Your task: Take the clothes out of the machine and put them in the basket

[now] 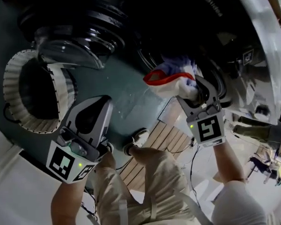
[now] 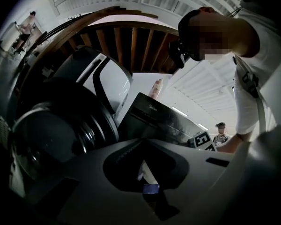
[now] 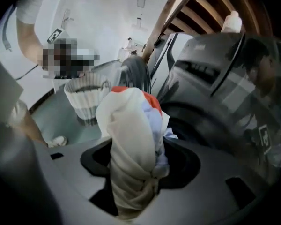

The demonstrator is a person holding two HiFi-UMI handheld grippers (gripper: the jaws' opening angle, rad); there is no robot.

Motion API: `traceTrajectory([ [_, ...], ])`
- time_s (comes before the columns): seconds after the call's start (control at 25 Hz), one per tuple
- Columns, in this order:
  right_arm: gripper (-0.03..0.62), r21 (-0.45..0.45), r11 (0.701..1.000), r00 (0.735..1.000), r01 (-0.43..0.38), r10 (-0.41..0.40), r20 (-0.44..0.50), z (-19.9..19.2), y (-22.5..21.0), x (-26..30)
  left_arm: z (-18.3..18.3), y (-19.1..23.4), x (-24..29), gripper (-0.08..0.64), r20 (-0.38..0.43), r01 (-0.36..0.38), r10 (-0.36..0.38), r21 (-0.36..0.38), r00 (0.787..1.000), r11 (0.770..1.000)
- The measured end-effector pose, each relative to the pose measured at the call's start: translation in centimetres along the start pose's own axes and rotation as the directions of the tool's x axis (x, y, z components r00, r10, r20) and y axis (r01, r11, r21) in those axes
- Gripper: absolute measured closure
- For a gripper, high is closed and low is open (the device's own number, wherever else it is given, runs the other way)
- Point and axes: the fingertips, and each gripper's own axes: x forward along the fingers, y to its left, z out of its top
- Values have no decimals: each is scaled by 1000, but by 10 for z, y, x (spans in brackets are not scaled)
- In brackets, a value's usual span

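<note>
Clothes (image 1: 171, 78), bunched and clamped in the right gripper (image 1: 196, 92), hang just outside the machine (image 1: 213, 11) mouth, held clear for transfer to the basket (image 1: 13, 81); left gripper (image 1: 103, 106) jaws together, apparently empty.

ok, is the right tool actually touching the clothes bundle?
Touching. In the right gripper view the right tool has its jaws closed on the white, red-trimmed clothes bundle, with cloth squeezed between them.

My grey plastic left gripper (image 1: 104, 102) and right gripper (image 1: 195, 92) each carry a black-and-white square-marker cube (image 1: 210, 129) and a small green light (image 1: 191, 125); I wear a white short-sleeved shirt (image 1: 241, 203), beige trousers (image 1: 154, 172) and a white trainer (image 1: 136, 138)
</note>
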Motion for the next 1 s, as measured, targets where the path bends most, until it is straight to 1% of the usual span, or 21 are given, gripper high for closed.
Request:
traceTrajectory([
  [0.2, 325, 47, 998, 999, -32, 32, 13, 46, -11, -81, 78, -27, -20, 546, 3, -99, 99, 55, 995, 994],
  [0.32, 325, 76, 996, 998, -56, 54, 33, 71, -25, -131, 133, -50, -30, 546, 42, -196, 195, 44, 980, 980],
  [0.44, 325, 144, 987, 997, -67, 59, 58, 102, -35, -170, 188, -75, -44, 546, 110, -280, 278, 9, 954, 960],
  [0.52, 325, 170, 983, 995, -68, 54, 88, 128, -38, -193, 224, -90, -61, 546, 175, -332, 331, -25, 927, 943],
  [0.56, 325, 174, 982, 992, -77, 58, 112, 142, -37, -202, 240, -98, -73, 546, 209, -360, 360, -39, 909, 932],
  [0.6, 325, 170, 981, 987, -93, 69, 142, 156, -36, -209, 254, -104, -85, 545, 243, -392, 392, -51, 887, 918],
  [0.64, 325, 149, 982, 981, -115, 89, 171, 171, -35, -213, 267, -108, -99, 546, 280, -429, 428, -61, 859, 901],
  [0.72, 325, 67, 985, 966, -157, 139, 218, 206, -37, -216, 291, -113, -130, 546, 356, -506, 503, -92, 788, 858],
  [0.8, 325, -14, 984, 954, -180, 178, 242, 239, -36, -221, 311, -112, -166, 546, 415, -563, 568, -148, 711, 813],
  [0.92, 325, -93, 978, 942, -186, 204, 267, 287, -29, -229, 330, -99, -225, 546, 460, -626, 652, -234, 603, 744],
  [0.96, 324, -107, 976, 937, -188, 211, 277, 302, -25, -229, 333, -93, -242, 546, 464, -648, 676, -250, 573, 720],
  [1.0, 324, -116, 974, 933, -194, 219, 287, 316, -20, -229, 335, -87, -258, 546, 462, -668, 697, -259, 549, 698],
])
